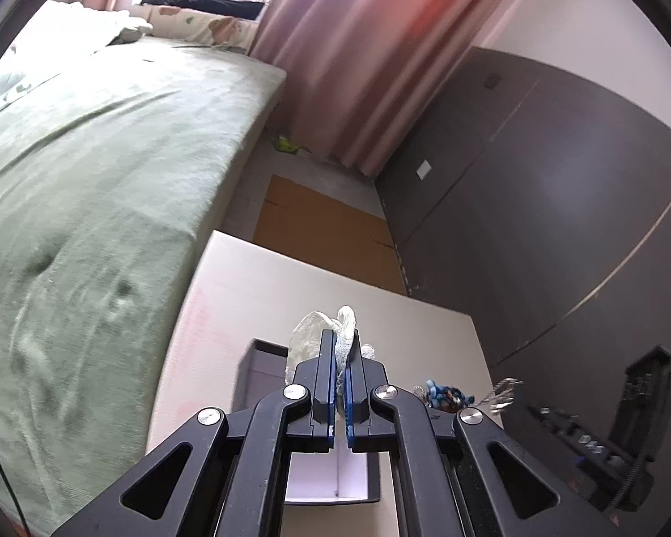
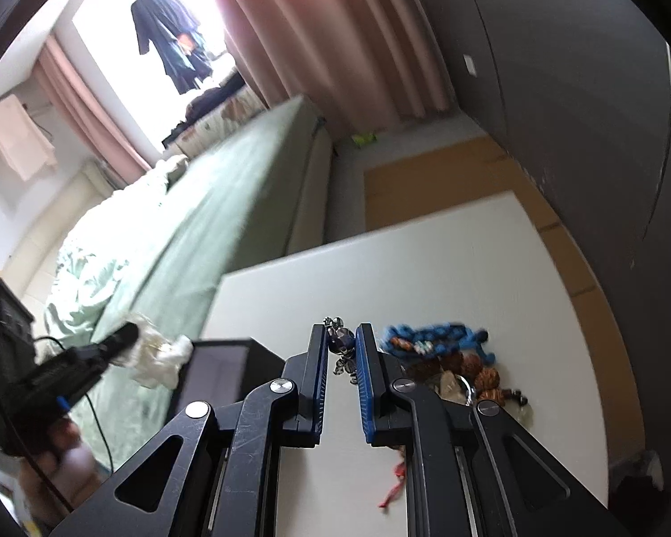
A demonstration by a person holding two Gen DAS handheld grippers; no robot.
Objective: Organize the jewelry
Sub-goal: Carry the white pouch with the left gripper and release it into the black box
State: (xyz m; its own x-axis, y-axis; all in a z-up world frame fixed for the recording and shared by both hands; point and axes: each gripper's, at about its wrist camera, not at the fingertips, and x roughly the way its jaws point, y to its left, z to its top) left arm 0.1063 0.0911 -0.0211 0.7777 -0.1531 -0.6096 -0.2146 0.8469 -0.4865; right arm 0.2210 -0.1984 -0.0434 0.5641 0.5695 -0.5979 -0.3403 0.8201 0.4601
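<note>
My left gripper (image 1: pixel 341 344) is shut on a clear crumpled plastic bag (image 1: pixel 311 335) and holds it above a dark open box (image 1: pixel 264 367) with a white inside. The same bag (image 2: pixel 156 355) and left gripper (image 2: pixel 125 335) show in the right wrist view, beside the box (image 2: pixel 219 371). My right gripper (image 2: pixel 341 340) is shut on a silver chain with dark blue beads (image 2: pixel 342 342), held over the white table (image 2: pixel 425 268). A pile of blue and brown bead jewelry (image 2: pixel 443 349) lies right of it; it also shows in the left wrist view (image 1: pixel 445 396).
A bed with a green cover (image 1: pixel 89 179) stands left of the table. A dark cabinet wall (image 1: pixel 537 179) runs on the right. Brown cardboard (image 1: pixel 322 223) lies on the floor beyond the table. A red thread (image 2: pixel 393 487) lies near the right gripper's base.
</note>
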